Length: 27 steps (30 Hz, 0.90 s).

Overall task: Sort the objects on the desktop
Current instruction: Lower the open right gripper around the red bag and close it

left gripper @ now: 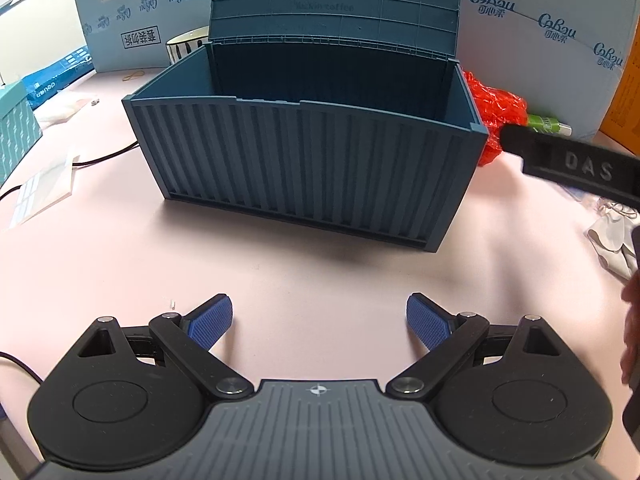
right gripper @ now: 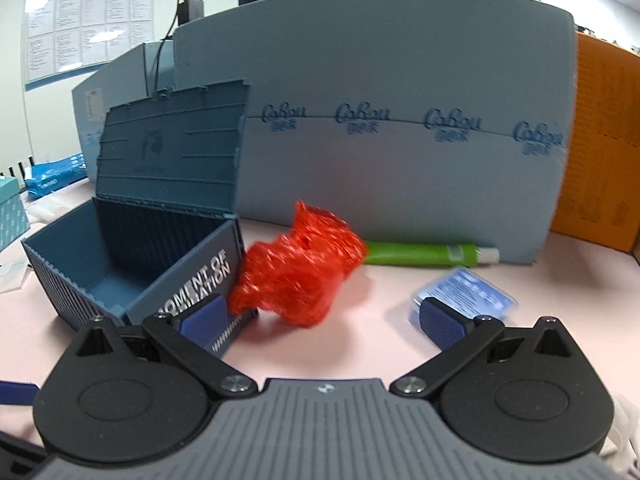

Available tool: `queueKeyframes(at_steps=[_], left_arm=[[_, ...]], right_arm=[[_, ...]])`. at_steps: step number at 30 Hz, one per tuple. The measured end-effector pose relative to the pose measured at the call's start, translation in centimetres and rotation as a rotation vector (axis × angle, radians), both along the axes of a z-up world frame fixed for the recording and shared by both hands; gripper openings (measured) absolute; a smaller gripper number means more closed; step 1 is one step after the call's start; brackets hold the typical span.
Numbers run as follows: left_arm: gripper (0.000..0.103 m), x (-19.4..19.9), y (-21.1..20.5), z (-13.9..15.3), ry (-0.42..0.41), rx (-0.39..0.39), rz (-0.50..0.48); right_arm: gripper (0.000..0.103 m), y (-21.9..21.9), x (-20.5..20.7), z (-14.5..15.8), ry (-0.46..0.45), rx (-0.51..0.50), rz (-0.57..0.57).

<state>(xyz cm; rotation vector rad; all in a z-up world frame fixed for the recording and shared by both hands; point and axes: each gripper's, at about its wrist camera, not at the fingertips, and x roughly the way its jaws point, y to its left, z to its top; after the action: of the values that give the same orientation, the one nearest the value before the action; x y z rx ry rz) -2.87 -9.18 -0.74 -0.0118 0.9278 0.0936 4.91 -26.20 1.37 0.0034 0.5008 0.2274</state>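
With both grippers' jaws spread and empty, the right gripper should straddle the red bag (crinkly, so pinch deep) before lifting it into the box.

Left gripper: I am carrying a grey ribbed housing with a small round crosshair mark at its front edge, flanked by two black discs. Black link arms with silver screw heads are running out to blue cross-hatched pads. Right gripper: I am wearing the same build, blue pads included. Its black side is showing raised letters "DAS".
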Motion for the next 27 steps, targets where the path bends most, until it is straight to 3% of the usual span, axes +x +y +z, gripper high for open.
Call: queueKeyframes(at_steps=[11, 16, 24, 26, 27], left_arm=[[0.093, -0.9, 0.0, -0.6, 0.011, 0.007, -0.023], [0.093, -0.7, 0.2, -0.7, 0.012, 0.004, -0.009], [0.093, 0.1, -0.2, -0.4, 0.002, 0.015, -0.013], [0.093, 0.3, -0.3, -0.4, -0.001, 0.021, -0.015], [0.093, 0.4, -0.3, -0.4, -0.003, 0.024, -0.014]], right_arm=[[0.103, -0.6, 2.3, -0.3, 0.008, 0.062, 0.013], [0.093, -0.9, 2.9, -1.0, 0.042, 0.083, 0.016], [0.092, -0.2, 3.8, -1.2, 0.028, 0.103, 0.063], [0.082, -0.3, 4.2, -1.2, 0.034, 0.132, 0.076], [0.066, -0.3, 4.5, -1.3, 0.042, 0.149, 0.086]])
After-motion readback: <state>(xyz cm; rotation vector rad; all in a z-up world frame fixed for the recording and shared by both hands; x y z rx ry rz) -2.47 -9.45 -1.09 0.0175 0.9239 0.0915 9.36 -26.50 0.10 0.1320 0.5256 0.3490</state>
